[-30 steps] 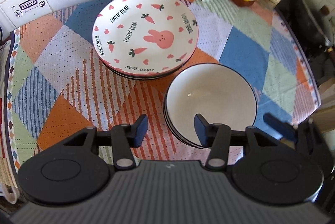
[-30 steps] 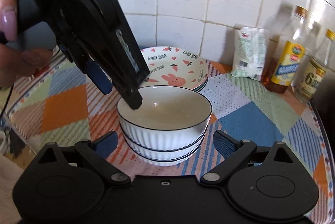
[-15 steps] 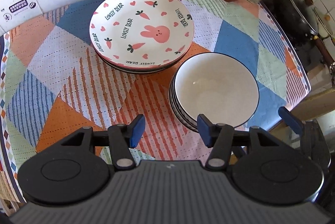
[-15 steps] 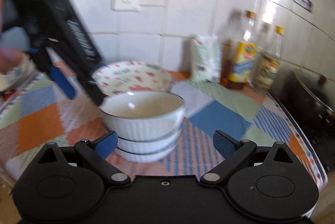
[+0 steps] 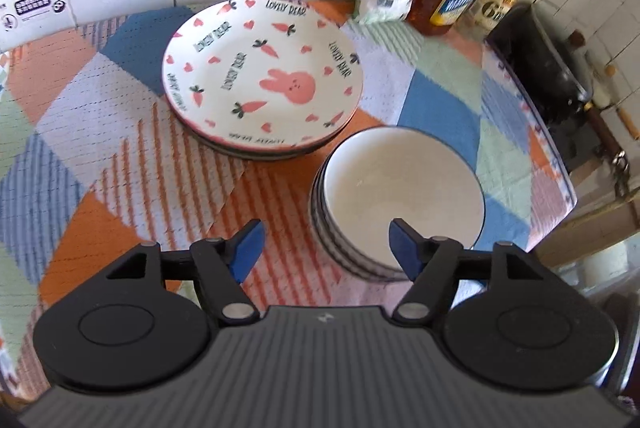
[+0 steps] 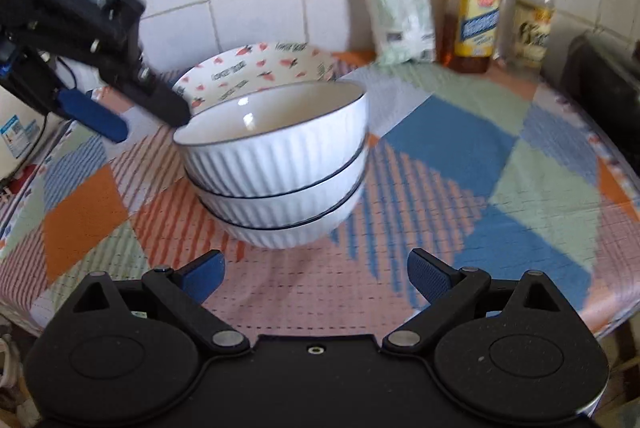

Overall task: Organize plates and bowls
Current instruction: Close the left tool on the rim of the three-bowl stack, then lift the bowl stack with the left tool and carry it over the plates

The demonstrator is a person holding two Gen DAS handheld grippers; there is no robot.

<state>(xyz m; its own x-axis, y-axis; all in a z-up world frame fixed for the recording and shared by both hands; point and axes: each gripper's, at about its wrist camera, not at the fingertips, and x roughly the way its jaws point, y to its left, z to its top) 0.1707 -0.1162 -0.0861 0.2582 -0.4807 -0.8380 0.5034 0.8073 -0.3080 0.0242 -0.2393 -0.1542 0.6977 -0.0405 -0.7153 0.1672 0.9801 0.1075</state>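
My left gripper (image 5: 326, 244) is opening, empty, above the bowls (image 5: 400, 195) stacked beside the plates (image 5: 262, 79). My right gripper (image 6: 316, 278) gapes empty before them. I'd withdraw straight, clearing the rim.

Beneath the rabbit-print plate (image 5: 262, 79), only dark rims of further plates show, their number unclear. The left gripper (image 6: 132, 115) runs off the right wrist view's left edge. Bottle labels (image 6: 478, 23) are blurred beyond reading; the dark pot (image 5: 540, 67) is partly cut off.
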